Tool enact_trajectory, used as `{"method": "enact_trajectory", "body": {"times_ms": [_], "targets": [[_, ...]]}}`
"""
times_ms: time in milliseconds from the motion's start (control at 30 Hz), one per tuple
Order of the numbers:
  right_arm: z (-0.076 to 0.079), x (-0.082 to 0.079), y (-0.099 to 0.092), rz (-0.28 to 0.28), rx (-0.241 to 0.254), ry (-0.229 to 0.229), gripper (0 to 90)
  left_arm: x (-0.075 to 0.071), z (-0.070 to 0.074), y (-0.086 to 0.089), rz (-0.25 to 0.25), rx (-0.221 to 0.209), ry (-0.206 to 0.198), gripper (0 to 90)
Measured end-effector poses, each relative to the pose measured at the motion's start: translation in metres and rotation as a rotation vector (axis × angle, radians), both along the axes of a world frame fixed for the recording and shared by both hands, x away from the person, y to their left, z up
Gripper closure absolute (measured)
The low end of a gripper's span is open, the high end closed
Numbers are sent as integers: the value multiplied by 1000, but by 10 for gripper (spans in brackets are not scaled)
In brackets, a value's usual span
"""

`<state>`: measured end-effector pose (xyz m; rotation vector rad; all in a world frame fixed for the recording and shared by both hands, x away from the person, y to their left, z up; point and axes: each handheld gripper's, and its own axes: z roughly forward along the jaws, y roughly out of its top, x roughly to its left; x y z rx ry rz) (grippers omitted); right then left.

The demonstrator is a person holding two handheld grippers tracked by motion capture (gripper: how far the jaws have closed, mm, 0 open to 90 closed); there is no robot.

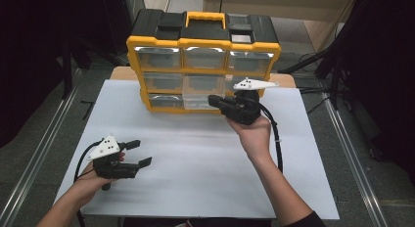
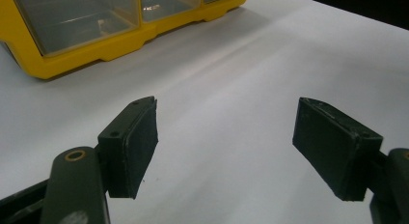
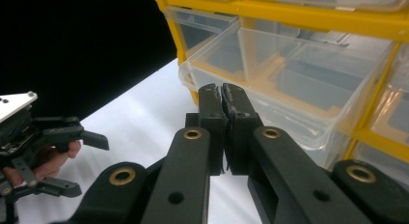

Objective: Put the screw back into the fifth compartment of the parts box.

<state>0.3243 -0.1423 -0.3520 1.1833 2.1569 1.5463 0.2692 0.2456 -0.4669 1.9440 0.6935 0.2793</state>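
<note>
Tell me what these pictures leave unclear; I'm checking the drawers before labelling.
- Drawer contents: right gripper view, clear plastic glare; looks empty, unsure.
- Right tongs on the drawer lip: touching or apart, unclear; shut tips cover it.
- Organizer lower-right drawer: high view, hidden by right gripper.

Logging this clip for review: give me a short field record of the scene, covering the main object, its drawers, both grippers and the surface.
main object: yellow and black plastic organizer cabinet with clear drawers, standing upright at the far side of the table
drawer state: one clear plastic drawer stands pulled partly out of the cabinet
right gripper: right gripper shut, nothing between the jaws, tips close to the pulled-out drawer's front; contact cannot be told
left gripper: left gripper open, holding nothing, low over the table, apart from the cabinet
surface: white table top
</note>
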Motion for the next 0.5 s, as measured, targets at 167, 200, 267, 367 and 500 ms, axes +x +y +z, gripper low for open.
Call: {"method": "enact_trajectory", "body": {"times_ms": [167,200,267,367,500], "targets": [[7,5,-1,-6,8,-2,889,0,0,1,-1,3,1,240],[9,6,-1,-7,10,-2,888,0,0,1,-1,2,1,241],[11,8,0,-10,3,-11,888,0,0,1,-1,1,2,241],[15,12,2,-13,3,-15,888,1,-1,0,-2,9,0,241],[19,16,5,-24,5,-30,888,1,0,1,-5,2,2,241]]}}
